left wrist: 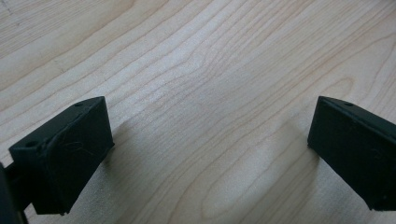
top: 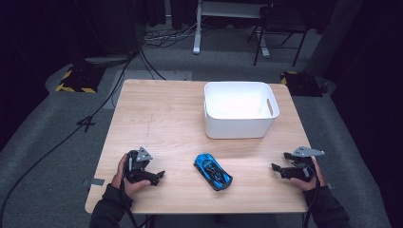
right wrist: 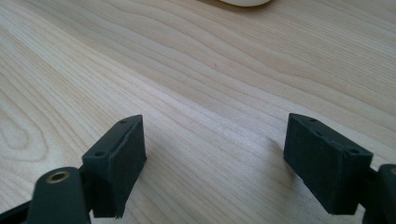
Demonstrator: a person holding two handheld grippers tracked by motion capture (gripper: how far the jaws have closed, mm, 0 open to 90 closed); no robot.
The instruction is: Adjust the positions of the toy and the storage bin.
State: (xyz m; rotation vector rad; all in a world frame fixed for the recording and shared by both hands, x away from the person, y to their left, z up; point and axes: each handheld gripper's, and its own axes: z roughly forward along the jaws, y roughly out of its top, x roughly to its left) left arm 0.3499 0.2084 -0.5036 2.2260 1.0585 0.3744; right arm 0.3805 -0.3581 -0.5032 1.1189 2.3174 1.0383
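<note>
jaws: both grippers released, empty | blue toy car [top: 213,171] between | white bin [top: 240,110] behind

Table [top: 157,118] evenly lit, surroundings dark; gripper views sharp with soft shadows.

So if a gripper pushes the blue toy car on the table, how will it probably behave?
The blue toy car looks like a wheeled model, so a push along its length would probably make it roll across the smooth wooden table. Its glossy, rounded body may be slippery. It looks stiff, probably light.
</note>
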